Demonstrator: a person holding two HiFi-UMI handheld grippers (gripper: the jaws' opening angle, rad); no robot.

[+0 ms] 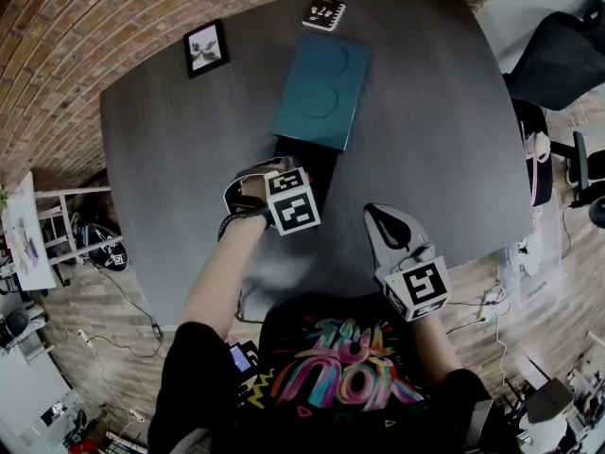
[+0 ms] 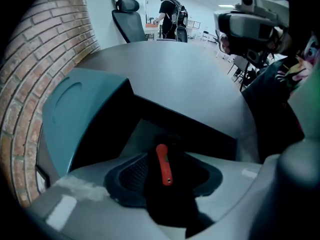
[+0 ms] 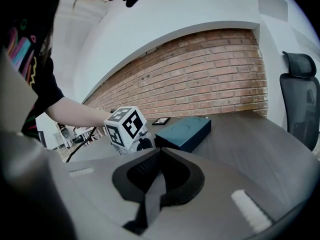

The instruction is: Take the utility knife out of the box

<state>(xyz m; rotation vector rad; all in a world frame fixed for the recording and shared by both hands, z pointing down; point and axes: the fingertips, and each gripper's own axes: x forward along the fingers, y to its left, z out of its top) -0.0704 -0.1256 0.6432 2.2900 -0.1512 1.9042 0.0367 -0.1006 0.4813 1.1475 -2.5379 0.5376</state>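
Head view, looking steeply down: a teal box (image 1: 321, 88) lies on a grey table (image 1: 425, 112), with its dark inner tray (image 1: 317, 164) slid out toward the person. The left gripper (image 1: 284, 173) is at the open end of that tray. The right gripper (image 1: 383, 220) is above the table's near edge, apart from the box. A small picture frame (image 1: 205, 47) sits near the table's far-left edge.

Left gripper view: the left gripper (image 2: 165, 176) has its jaws clamped on the utility knife (image 2: 162, 159), a black handle with a red slider on top. The knife is just in front of the box (image 2: 75, 104) and its dark open tray (image 2: 150, 124); whether it is lifted clear of the tray cannot be told. A brick wall (image 2: 45, 49) runs along the left.

Right gripper view: the right gripper (image 3: 157, 171) has its jaws closed together with nothing between them. Past them are the left gripper's marker cube (image 3: 125, 126) and the box (image 3: 185, 132), with the brick wall (image 3: 200, 84) behind
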